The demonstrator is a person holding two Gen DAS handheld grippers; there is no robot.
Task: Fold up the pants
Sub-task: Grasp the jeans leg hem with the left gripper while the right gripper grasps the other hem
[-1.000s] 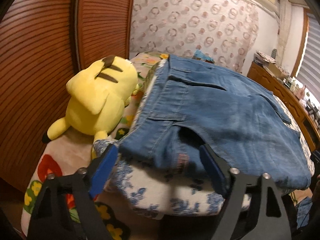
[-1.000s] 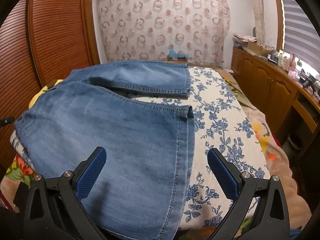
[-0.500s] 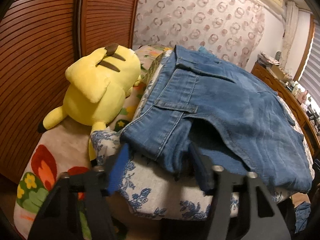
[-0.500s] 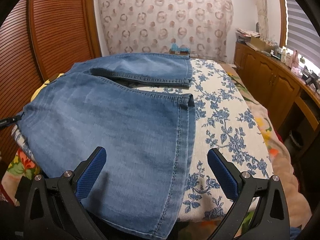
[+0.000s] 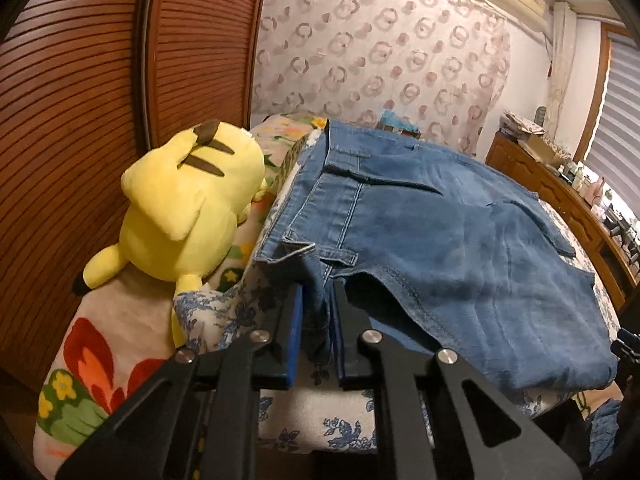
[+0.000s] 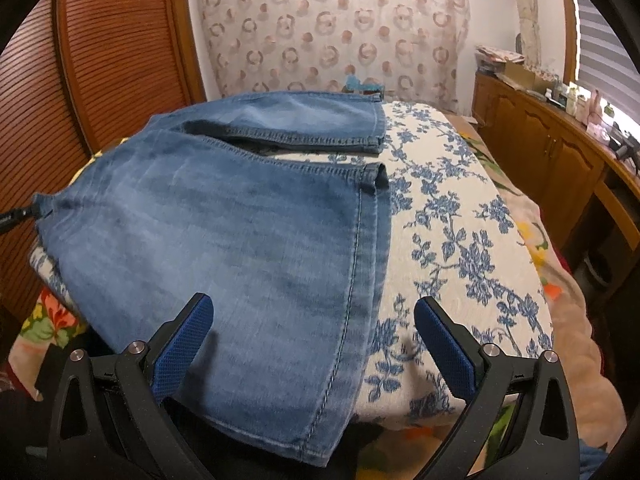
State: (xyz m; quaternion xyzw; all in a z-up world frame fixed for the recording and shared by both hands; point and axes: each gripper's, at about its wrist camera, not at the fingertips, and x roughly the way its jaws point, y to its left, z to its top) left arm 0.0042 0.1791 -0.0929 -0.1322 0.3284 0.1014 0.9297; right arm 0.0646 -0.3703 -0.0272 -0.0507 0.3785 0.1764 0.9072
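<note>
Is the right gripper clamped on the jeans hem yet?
No, the right gripper is wide open, its pads astride the jeans hem.

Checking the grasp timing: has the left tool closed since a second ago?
Yes. The left tool was open around the jeans' waist corner; now it is shut on it, beside the yellow plush toy.

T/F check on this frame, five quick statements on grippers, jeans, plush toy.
1. The left gripper is shut on the jeans. True.
2. The right gripper is clamped on a leg hem. False: it is open, its fingers either side of the near leg hem.
3. A yellow plush toy lies beside the jeans' waistband. True.
4. The jeans are already folded in half. False: both legs lie spread side by side on the floral bedspread.
5. The plush toy sits on top of the jeans. False: it lies next to them.
</note>
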